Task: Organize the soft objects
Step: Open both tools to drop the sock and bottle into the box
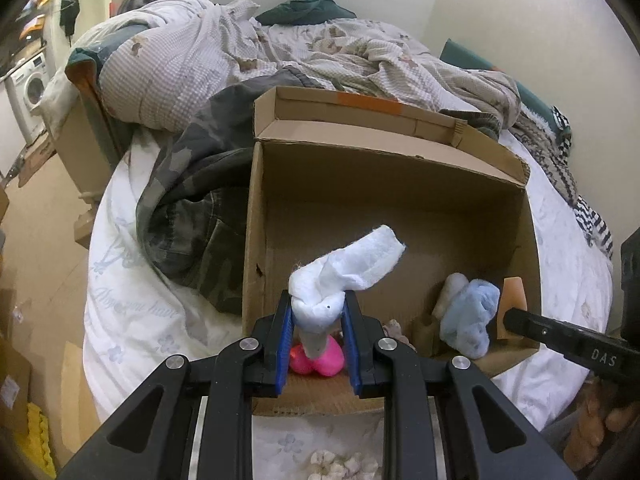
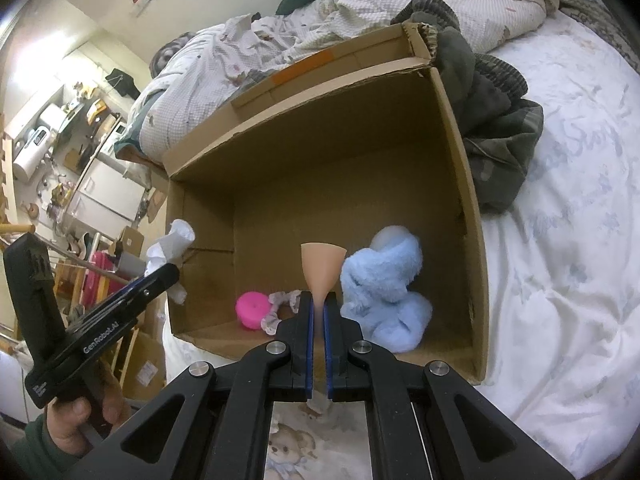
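Left gripper (image 1: 318,312) is clamped on a knotted white cloth (image 1: 344,276), blue pads pinching the knot while the loose end sticks up and to the right over the open cardboard box (image 1: 256,240). From the right wrist view you can see that same cloth bundle hanging at the box's left wall, just outside or above the edge, hard to say which. The right gripper (image 2: 319,312) has its jaws nearly closed on the thin stem of a peach-coloured fan-shaped piece (image 2: 323,264), which flares out upright over the near part of the box.

Inside the box, along the near wall: a bright pink round thing (image 2: 251,310) toward the near left corner, with a small frilly greyish scrap (image 2: 280,306) touching it on its right. A fluffy light-blue plush (image 2: 386,296) sits toward the near right corner, just beside the peach piece, with something pale and rounded poking out behind its top. The rest of the box floor toward the far wall is bare cardboard.

The box sits on a bed with a white printed sheet (image 2: 560,240). A camo-pattern garment (image 1: 188,216) is bunched right against the box's outer side wall. Further back there's a rumpled checked duvet (image 1: 192,60) piled along the far edge of the bed, with a dark green piece of fabric (image 1: 308,10) on top against the wall.
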The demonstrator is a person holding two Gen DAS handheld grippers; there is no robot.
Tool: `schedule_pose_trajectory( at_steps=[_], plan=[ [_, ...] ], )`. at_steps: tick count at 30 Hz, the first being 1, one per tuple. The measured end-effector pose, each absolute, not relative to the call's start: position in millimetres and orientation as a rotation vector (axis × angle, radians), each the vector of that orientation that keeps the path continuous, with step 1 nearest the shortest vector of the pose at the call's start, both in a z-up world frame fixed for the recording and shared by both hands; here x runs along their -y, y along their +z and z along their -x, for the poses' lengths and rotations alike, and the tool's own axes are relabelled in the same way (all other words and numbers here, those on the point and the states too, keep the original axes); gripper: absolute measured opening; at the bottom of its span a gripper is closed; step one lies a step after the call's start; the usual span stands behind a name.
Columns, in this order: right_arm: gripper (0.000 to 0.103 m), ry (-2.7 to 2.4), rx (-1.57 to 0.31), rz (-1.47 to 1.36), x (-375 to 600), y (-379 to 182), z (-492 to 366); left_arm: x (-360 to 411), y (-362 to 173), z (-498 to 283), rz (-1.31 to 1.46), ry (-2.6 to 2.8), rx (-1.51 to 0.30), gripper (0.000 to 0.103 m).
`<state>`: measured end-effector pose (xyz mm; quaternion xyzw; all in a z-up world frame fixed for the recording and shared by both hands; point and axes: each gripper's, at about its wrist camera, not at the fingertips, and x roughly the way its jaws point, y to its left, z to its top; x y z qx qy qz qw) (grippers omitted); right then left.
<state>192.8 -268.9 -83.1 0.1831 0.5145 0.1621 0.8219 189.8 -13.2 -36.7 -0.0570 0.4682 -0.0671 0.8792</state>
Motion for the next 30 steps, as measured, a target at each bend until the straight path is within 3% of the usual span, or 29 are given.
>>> schedule_pose_trajectory(
  at_steps=[25, 28, 30],
  plan=[
    [0.006, 0.355, -1.109, -0.360, 259.5, -84.0, -198.6, 17.6, -46.0, -190.9, 0.166, -0.176, -1.021, 0.025],
    [0.006, 0.354, -1.113, -0.356, 258.1, -84.4, -199.6, 19.5, -46.4, -189.6, 0.158, -0.169, -1.022, 0.042],
    [0.006, 0.354, -1.114, -0.354, 257.1, -84.9, -200.1, 21.0, -44.9, -188.6, 0.140, -0.147, -1.015, 0.063]
  ],
)
